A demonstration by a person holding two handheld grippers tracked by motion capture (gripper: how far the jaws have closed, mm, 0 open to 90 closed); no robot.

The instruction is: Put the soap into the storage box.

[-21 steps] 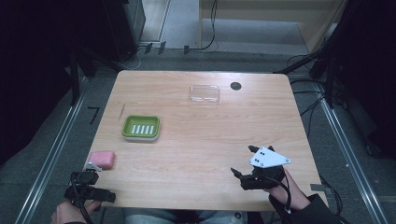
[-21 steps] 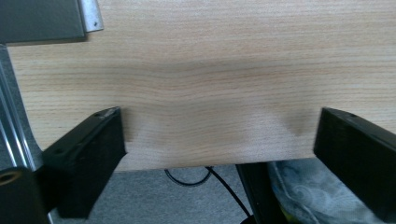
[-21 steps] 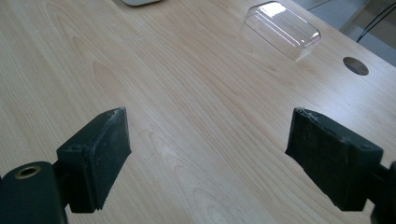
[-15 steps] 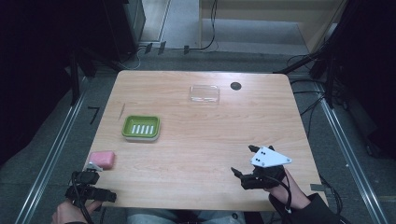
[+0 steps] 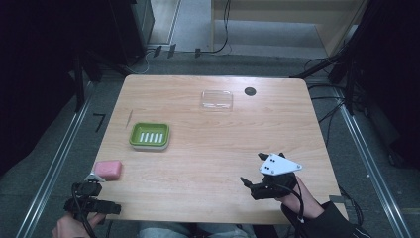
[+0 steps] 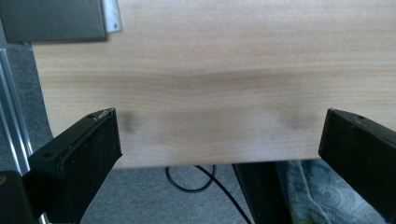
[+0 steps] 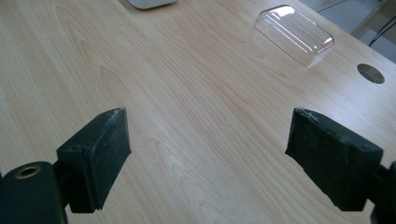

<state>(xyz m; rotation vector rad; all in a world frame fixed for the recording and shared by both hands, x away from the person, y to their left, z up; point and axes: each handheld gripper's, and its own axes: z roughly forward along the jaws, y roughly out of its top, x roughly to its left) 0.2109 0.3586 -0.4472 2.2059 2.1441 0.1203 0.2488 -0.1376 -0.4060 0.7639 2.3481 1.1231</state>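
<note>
wooden table [image 5: 208, 148]; left gripper [image 5: 90, 197] half off edge, right gripper [image 5: 261, 174]; both jaws wide.

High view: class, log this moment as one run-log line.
left gripper: open, table's near-left corner | right gripper: open, near-right | pink soap: beside left gripper | green dish: empty | clear lid: far side

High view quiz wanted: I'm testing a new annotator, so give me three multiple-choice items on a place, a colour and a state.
1. Where is the pink soap bar? A far right corner; B near left edge of the table; C inside the dish.
2. What colour is the soap dish? A green; B blue; C white.
3. How do the right hand-held gripper jaws stand? A shut on the clear lid; B shut, holding nothing; C open, holding nothing.

B: it lies near the left hand-held gripper.
A: rim is green.
C: bare wood shows between the jaws.
</note>
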